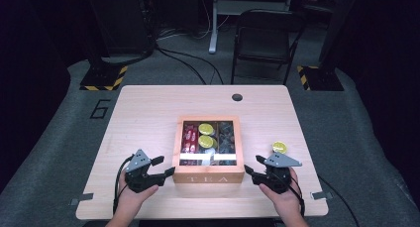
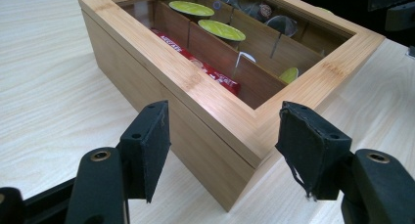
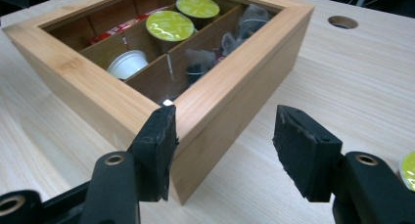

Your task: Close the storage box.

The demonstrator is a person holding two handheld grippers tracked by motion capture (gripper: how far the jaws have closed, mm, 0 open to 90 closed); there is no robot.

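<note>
A wooden tea box (image 1: 208, 177) with a glass-paned lid lies shut at the middle of the table. Through the pane I see lime-topped capsules (image 3: 170, 25), red packets (image 2: 215, 77), a white capsule (image 3: 128, 63) and dark tea bags. My left gripper (image 1: 166, 166) is at the box's near-left corner. In the left gripper view that corner (image 2: 195, 82) sits between its open jaws (image 2: 225, 150), with the pads clear of the wood. My right gripper (image 1: 252, 166) is at the near-right corner. Its jaws (image 3: 230, 153) stand open around that corner (image 3: 235, 82), one pad close against the wood.
A loose lime-topped capsule (image 1: 280, 147) lies on the table right of the box, just beyond my right gripper. A cable hole (image 1: 237, 97) is in the table's far side. A dark chair (image 1: 265, 36) stands behind the table. Bare wood surrounds the box.
</note>
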